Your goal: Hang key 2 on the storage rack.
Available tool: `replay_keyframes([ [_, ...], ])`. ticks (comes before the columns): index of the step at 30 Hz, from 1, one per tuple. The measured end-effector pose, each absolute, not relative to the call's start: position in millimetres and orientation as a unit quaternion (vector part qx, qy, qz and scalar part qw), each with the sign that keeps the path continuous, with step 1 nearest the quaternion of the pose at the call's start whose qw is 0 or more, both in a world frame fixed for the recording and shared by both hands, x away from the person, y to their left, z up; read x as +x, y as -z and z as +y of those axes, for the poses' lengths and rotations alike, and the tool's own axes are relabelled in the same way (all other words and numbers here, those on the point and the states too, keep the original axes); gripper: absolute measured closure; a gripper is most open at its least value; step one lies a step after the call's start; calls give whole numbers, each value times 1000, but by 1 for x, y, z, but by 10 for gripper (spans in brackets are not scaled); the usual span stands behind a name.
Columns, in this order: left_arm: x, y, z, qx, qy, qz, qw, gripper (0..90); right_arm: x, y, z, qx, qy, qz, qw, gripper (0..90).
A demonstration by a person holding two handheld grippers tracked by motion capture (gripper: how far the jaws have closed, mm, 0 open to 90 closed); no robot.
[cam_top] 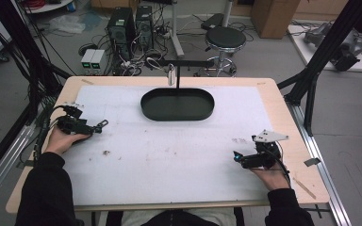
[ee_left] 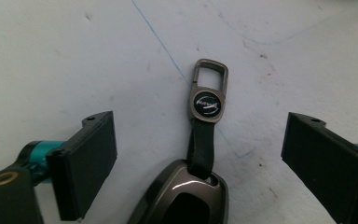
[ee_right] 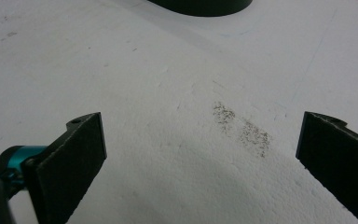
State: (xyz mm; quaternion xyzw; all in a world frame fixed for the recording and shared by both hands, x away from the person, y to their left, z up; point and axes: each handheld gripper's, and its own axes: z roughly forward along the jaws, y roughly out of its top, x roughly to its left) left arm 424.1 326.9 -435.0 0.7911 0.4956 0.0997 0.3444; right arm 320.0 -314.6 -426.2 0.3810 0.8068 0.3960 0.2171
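— Looking along the left gripper (ee_left: 200, 154), what lies between its flat black pads?
— A glossy grey key fob (ee_left: 182, 198) with a black strap and a rectangular metal clip (ee_left: 209, 88), flat on the grainy white mat (ee_left: 74, 56). Jaws wide, touching nothing.
— And the right gripper (ee_right: 200, 154)?
— Equally wide, over bare, speckled mat near the oval black tray (cam_top: 177, 104).

One key fob (ee_left: 186, 196), one black tray (cam_top: 177, 104), two tools.
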Motion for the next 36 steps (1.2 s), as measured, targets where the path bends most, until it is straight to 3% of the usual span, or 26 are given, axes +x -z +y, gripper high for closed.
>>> replay_keyframes([
  [7, 424, 435, 328, 793, -103, 500, 334, 173, 320, 426, -315, 380, -395, 807, 217, 7],
  [12, 423, 433, 325, 798, -125, 495, 320, 359, 320, 427, -314, 379, -392, 810, 214, 7],
  [15, 421, 433, 320, 804, -154, 491, 299, 423, 320, 427, -314, 379, -393, 810, 215, 7],
  [22, 420, 431, 320, 806, -162, 489, 290, 567, 320, 427, -314, 379, -393, 810, 215, 7],
  [27, 419, 430, 317, 816, -165, 473, 287, 788, 320, 427, -314, 380, -392, 810, 215, 7],
  [36, 420, 428, 318, 815, -156, 475, 292, 837, 320, 426, -314, 379, -393, 810, 216, 7],
])
